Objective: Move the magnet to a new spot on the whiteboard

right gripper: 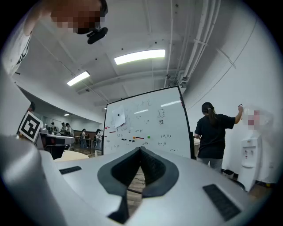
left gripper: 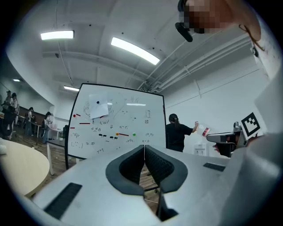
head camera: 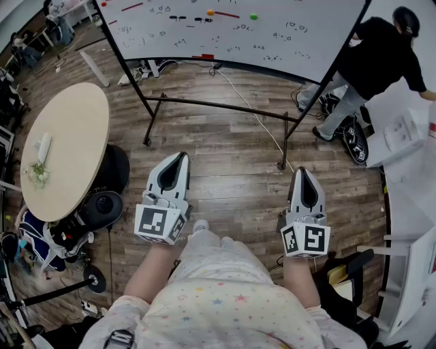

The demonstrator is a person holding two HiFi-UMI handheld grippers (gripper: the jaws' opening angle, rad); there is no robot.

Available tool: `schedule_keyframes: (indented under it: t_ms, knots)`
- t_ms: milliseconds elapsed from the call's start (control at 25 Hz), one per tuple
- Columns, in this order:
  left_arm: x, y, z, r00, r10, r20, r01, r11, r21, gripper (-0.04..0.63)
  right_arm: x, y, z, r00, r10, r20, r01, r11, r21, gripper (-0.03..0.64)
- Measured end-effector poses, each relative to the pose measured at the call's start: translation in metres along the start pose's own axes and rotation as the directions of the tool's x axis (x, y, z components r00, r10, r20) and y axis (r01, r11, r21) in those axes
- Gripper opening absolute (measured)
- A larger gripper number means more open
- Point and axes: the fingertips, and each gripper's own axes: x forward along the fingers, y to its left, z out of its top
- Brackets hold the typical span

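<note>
Head view: two grey plastic tools are held level over the wood-plank floor, the left tool at 8 o'clock and the right tool at 4 o'clock. Each tool's dark ribbed pads meet at a tapered tip, with nothing between them. At 12 o'clock stands the glossy, black-framed whiteboard. A round orange magnet and a round green magnet sit on it, well apart from both tools. A round beige tabletop lies at 9 o'clock.

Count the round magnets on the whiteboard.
2 for certain: orange magnet mid-board, green magnet just right of it. The dark dot on the paper sheet may be a third; smaller marks are unclear.
</note>
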Motion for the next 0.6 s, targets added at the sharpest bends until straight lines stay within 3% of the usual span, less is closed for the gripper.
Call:
schedule_keyframes:
  t_ms: [600]
  knots:
    - [0.003,-0.011,0.015,0.999,0.006,0.036,-0.007,1.0,0.013,0.015,0.002,-0.004,0.014,1.0,0.015,0.022,-0.016,0.999,0.028,0.0]
